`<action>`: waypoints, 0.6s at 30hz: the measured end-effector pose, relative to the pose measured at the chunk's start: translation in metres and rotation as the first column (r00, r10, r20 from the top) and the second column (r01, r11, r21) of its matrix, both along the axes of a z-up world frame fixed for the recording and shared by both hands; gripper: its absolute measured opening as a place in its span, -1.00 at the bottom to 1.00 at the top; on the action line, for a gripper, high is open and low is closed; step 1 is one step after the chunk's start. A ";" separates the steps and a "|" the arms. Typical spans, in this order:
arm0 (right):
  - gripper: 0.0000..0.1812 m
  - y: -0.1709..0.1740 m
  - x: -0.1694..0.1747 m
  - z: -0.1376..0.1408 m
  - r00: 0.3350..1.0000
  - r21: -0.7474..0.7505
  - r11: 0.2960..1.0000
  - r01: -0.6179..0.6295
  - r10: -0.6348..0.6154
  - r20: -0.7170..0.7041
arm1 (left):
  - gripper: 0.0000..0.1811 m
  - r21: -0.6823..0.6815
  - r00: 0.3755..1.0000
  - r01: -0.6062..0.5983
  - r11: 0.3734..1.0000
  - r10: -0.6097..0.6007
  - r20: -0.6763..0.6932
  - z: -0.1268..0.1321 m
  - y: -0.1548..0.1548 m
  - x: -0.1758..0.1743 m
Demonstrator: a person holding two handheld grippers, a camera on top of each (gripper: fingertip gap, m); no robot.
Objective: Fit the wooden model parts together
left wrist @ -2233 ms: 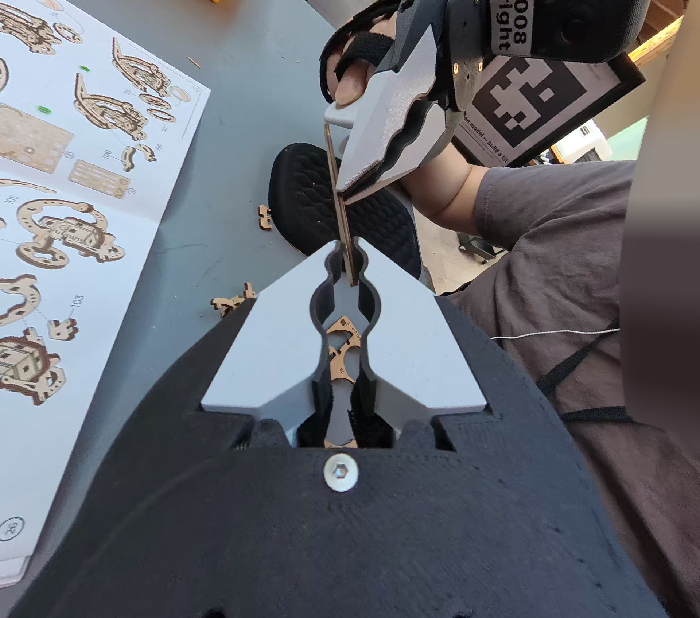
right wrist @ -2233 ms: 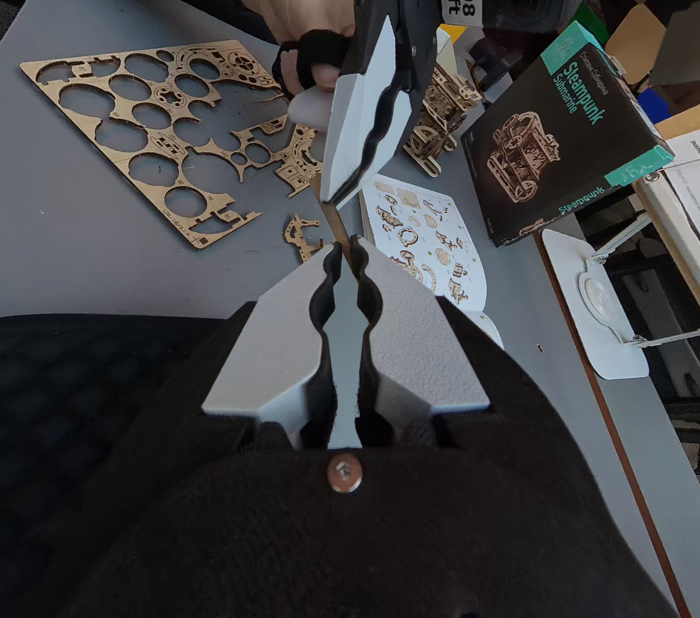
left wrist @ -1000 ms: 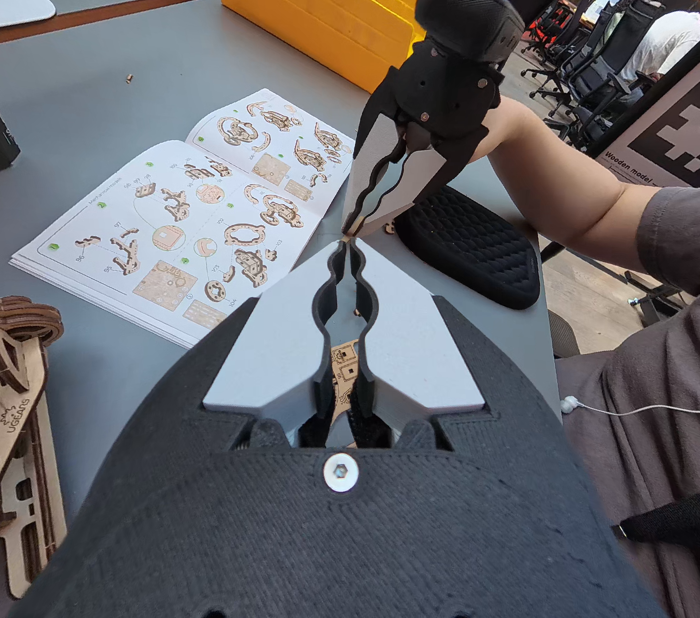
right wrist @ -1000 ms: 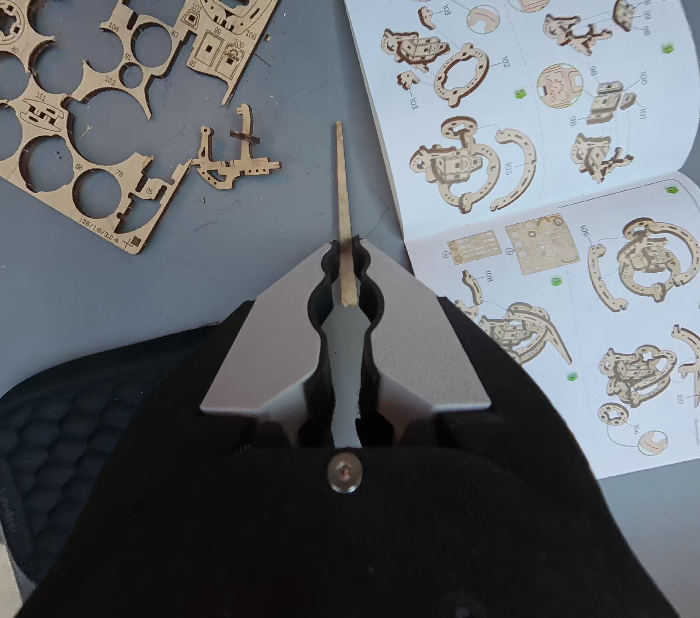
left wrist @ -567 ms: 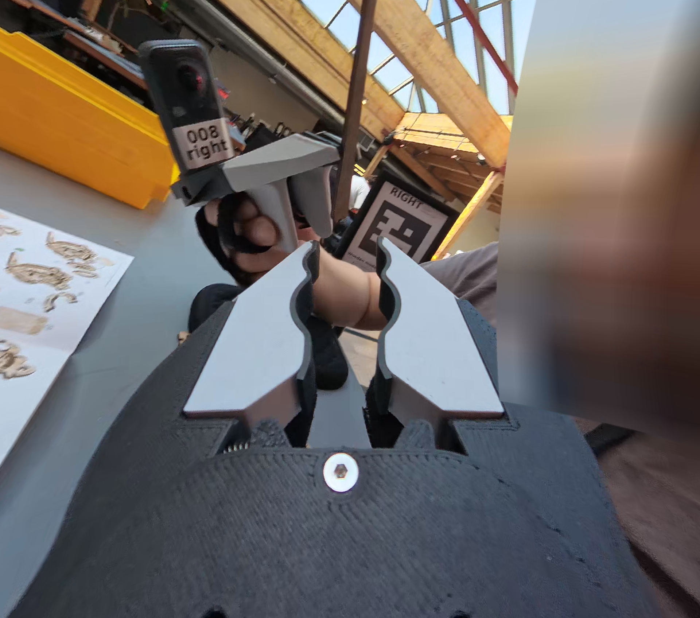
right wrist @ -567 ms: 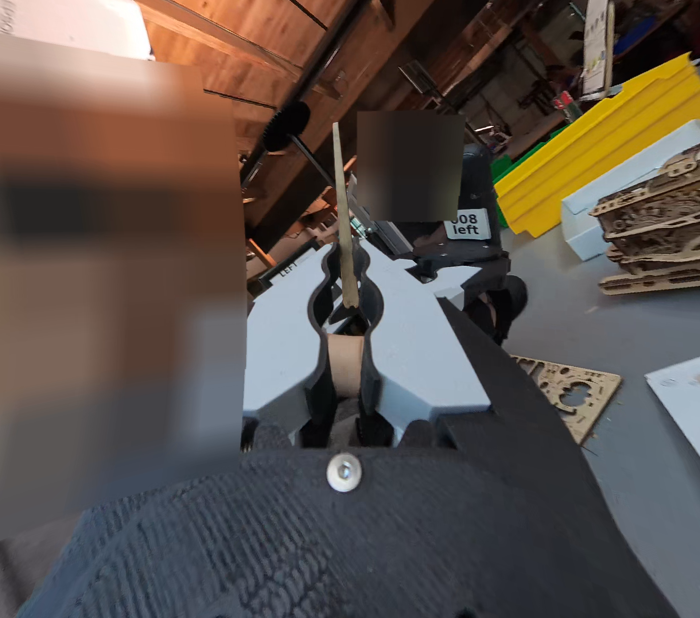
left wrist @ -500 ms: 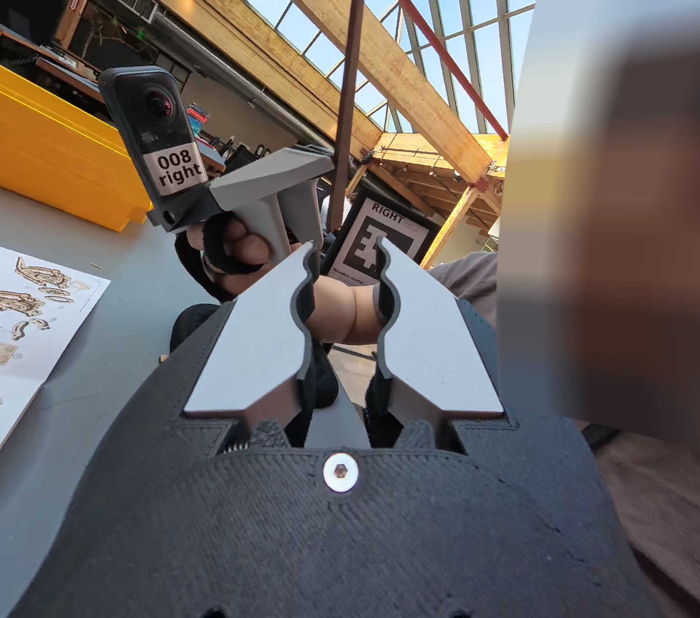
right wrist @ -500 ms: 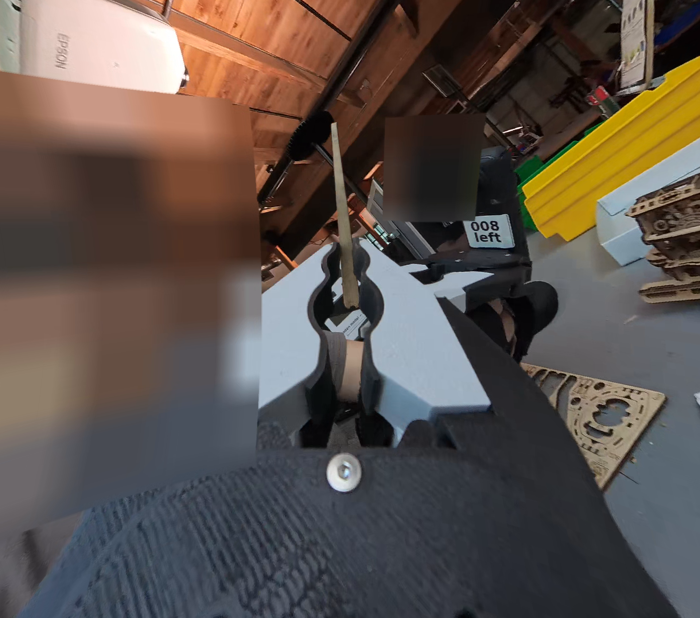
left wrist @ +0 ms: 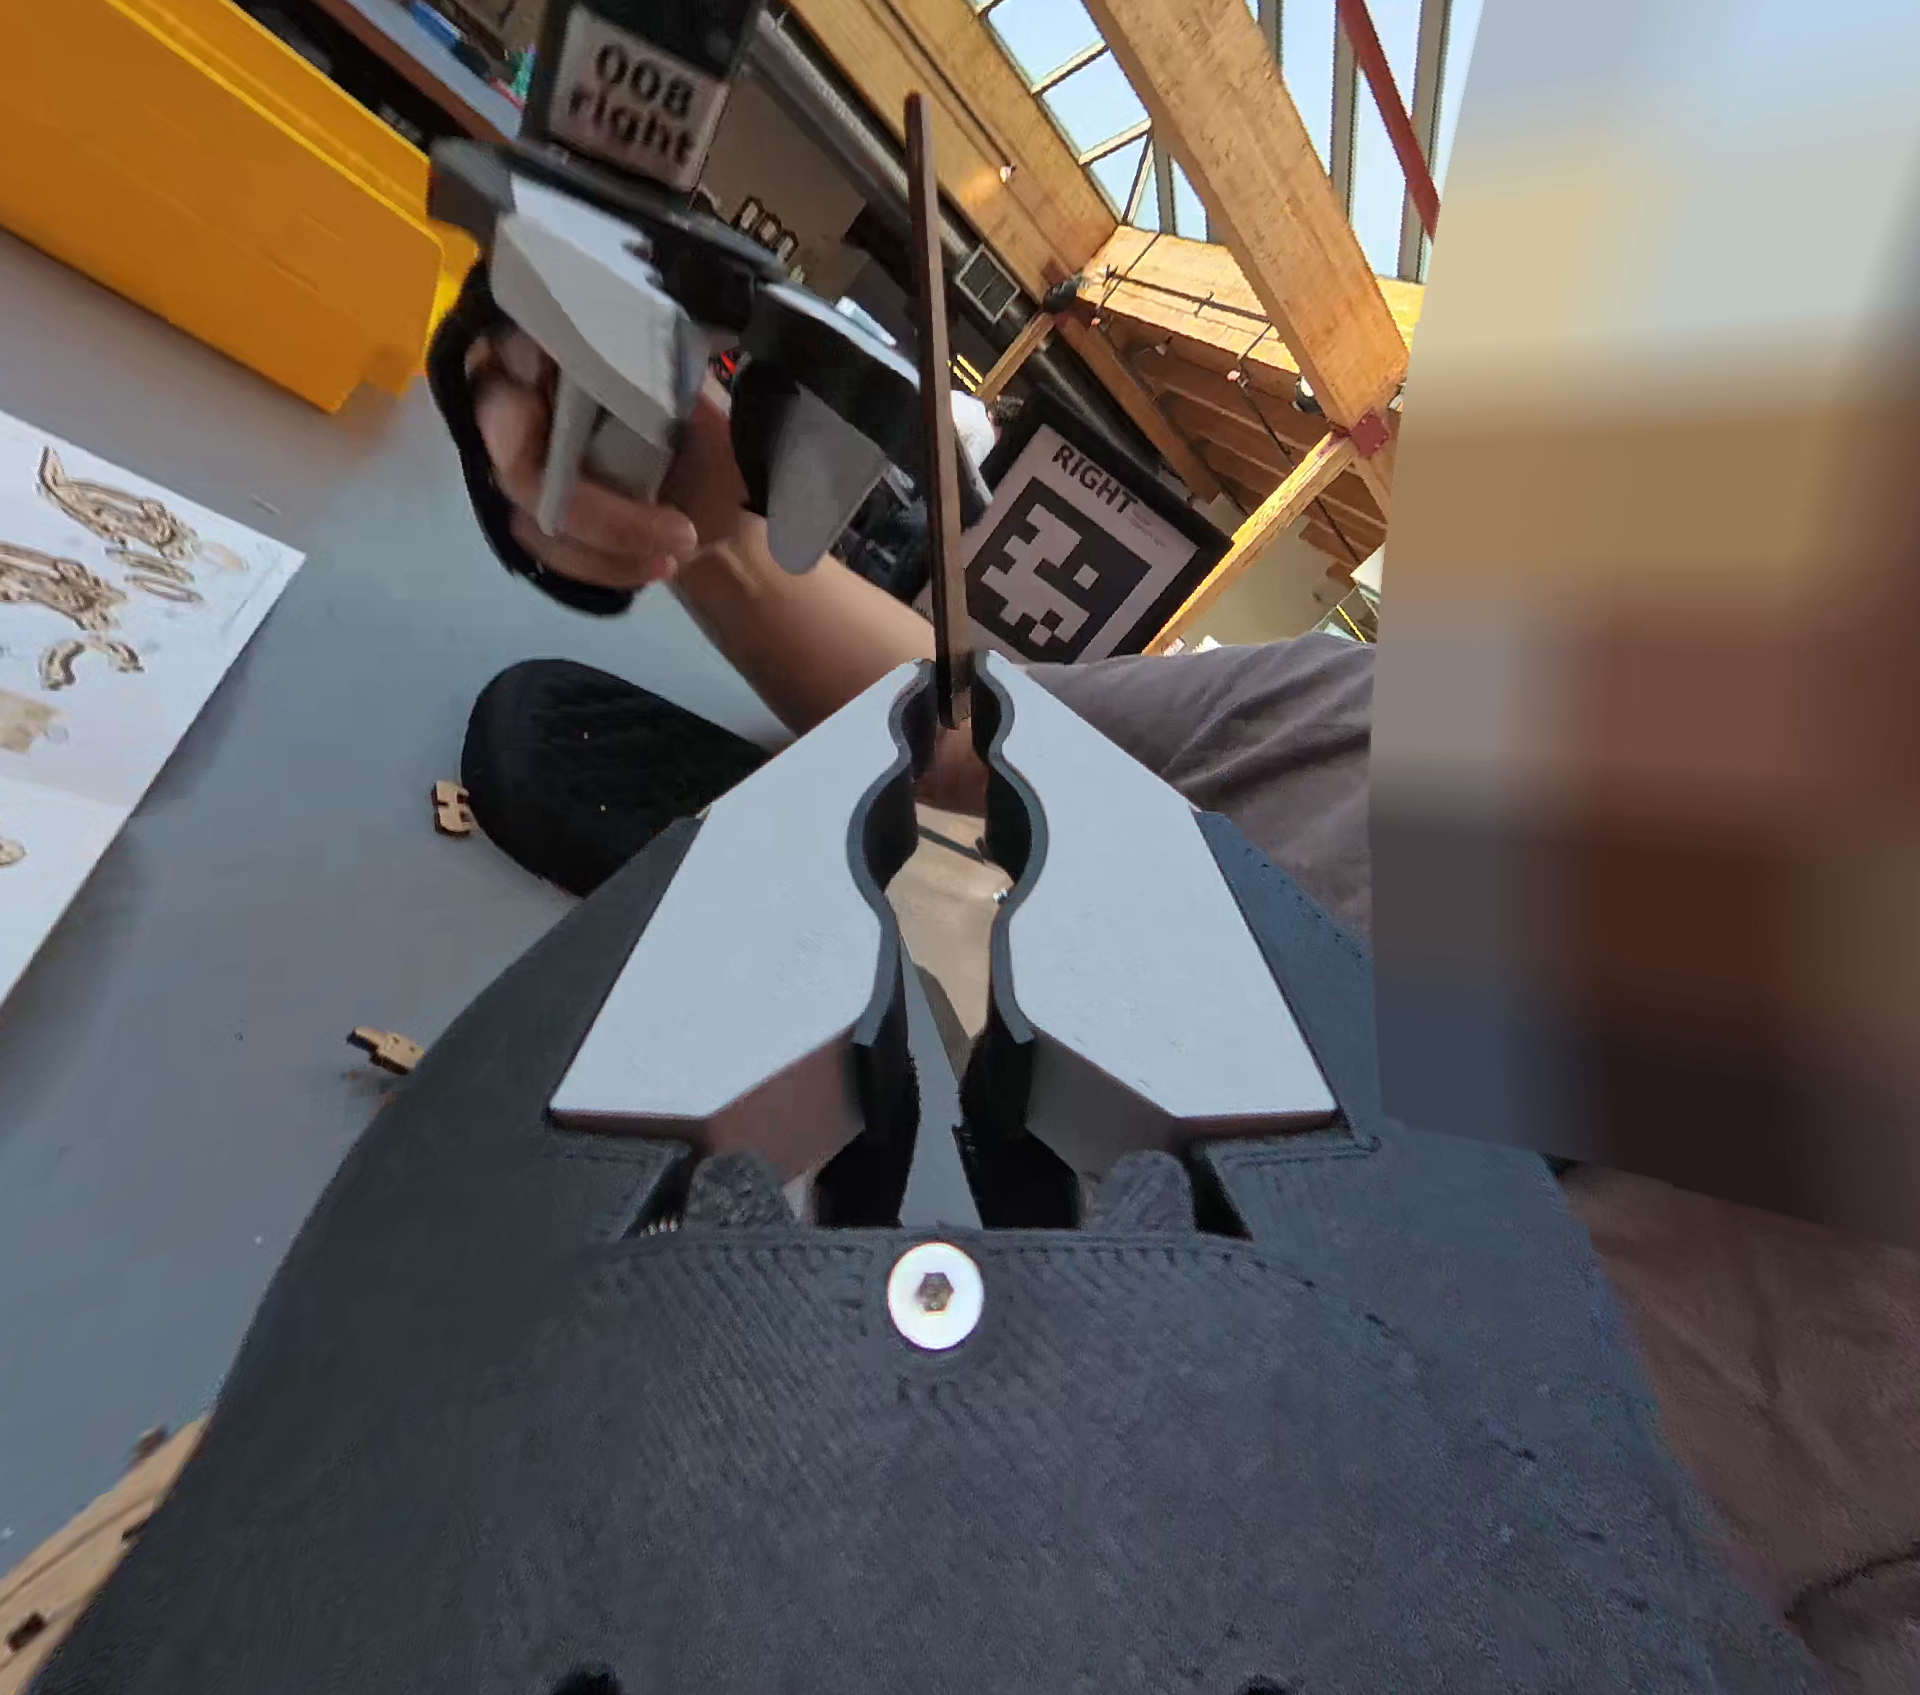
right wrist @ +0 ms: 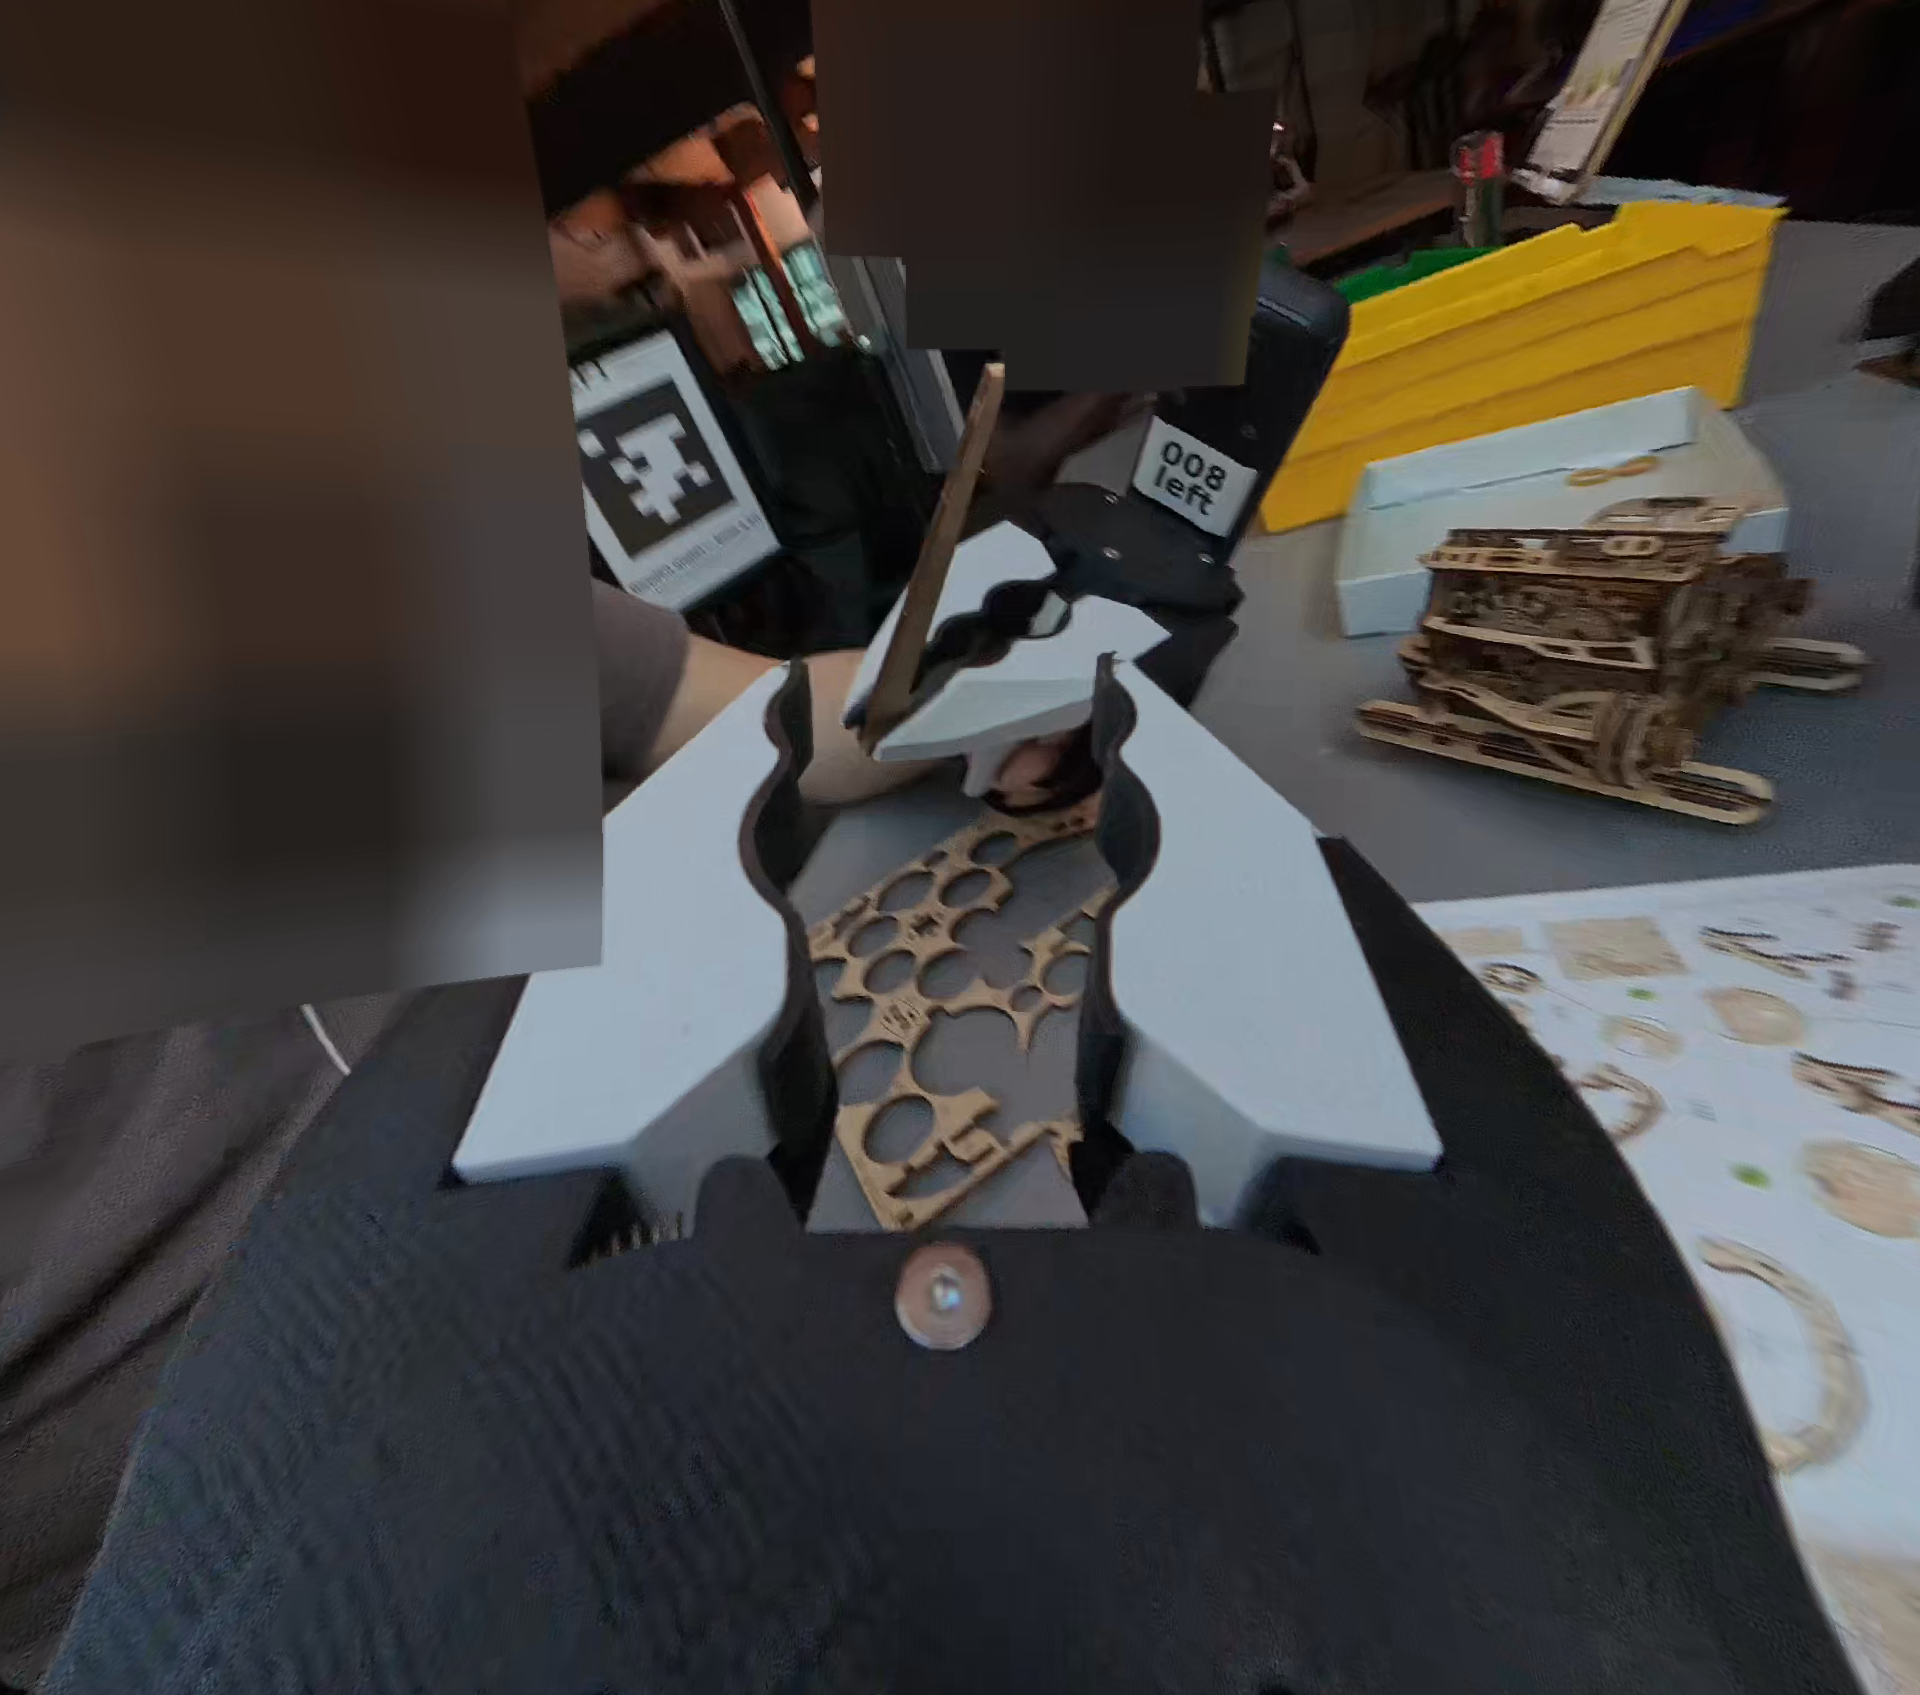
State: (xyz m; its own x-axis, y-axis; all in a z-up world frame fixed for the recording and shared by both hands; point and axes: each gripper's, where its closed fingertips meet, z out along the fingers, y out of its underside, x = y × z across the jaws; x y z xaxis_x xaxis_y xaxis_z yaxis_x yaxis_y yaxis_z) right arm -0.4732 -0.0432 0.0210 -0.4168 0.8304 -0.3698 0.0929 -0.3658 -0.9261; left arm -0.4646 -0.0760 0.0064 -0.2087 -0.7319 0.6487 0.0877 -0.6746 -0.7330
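Note:
My left gripper [left wrist: 948, 677] is shut on a thin flat wooden part [left wrist: 932, 398], seen edge-on and standing up from its fingertips. My right gripper [right wrist: 948, 677] is open and empty, its jaws wide apart. In the right wrist view the left gripper [right wrist: 883, 726] shows just beyond my right fingertips, holding the wooden part [right wrist: 945, 533] tilted upward. In the left wrist view the right gripper [left wrist: 707, 450] hangs open to the upper left of the part, apart from it. A wooden sheet with cut-out holes [right wrist: 935, 949] lies on the grey table below.
An assembled wooden model [right wrist: 1558, 627] stands at right by a white box [right wrist: 1538, 482] and a yellow bin [right wrist: 1507, 336]. An open instruction booklet [right wrist: 1714, 1074] lies at right. A black pad [left wrist: 592, 762] and small wooden pieces [left wrist: 452, 809] lie by the table edge.
The part has passed from the right gripper to the left. The left gripper shut on it; the right gripper opened and drew away to the left.

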 end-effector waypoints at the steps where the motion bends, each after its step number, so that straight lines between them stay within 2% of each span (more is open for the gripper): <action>1: -0.30 0.010 0.006 -0.009 0.995 0.198 0.978 0.073 -0.085 0.058 | -0.97 -0.032 0.998 0.029 0.999 -0.030 -0.052 -0.007 -0.003 0.000; 2: -0.19 0.020 0.012 -0.013 0.982 0.365 0.923 0.119 -0.164 0.094 | -0.96 -0.051 0.993 0.039 0.998 -0.044 -0.112 -0.015 -0.004 0.001; 4: -0.04 0.020 0.024 0.002 0.973 0.519 0.846 0.120 -0.203 0.106 | -0.96 -0.051 0.968 0.035 0.998 -0.047 -0.245 -0.034 -0.004 -0.001; 6: -0.02 0.000 0.027 0.015 0.983 0.633 0.773 0.044 -0.145 0.109 | -0.96 -0.059 0.951 0.077 0.995 -0.091 -0.297 -0.041 -0.012 -0.002; 8: -0.03 -0.014 0.023 0.003 0.976 0.712 0.699 -0.068 -0.101 0.192 | -0.96 -0.050 0.934 0.145 0.988 -0.153 -0.323 -0.044 -0.024 -0.003; 9: -0.04 -0.019 0.020 -0.008 0.966 0.709 0.693 -0.129 -0.075 0.249 | -0.96 -0.039 0.920 0.170 0.985 -0.173 -0.351 -0.047 -0.029 -0.003; 12: -0.10 -0.036 0.010 -0.032 0.939 0.593 0.763 -0.260 0.057 0.338 | -0.96 0.003 0.895 0.242 0.970 -0.222 -0.387 -0.052 -0.044 -0.002; 16: -0.40 -0.062 0.000 -0.039 0.929 0.405 0.843 -0.355 0.271 0.251 | -0.96 0.036 0.901 0.279 0.960 -0.248 -0.355 -0.046 -0.051 0.001; 18: -0.59 -0.072 -0.002 -0.047 0.910 0.375 0.834 -0.404 0.326 0.255 | -0.96 0.017 0.903 0.267 0.964 -0.244 -0.355 -0.048 -0.047 0.000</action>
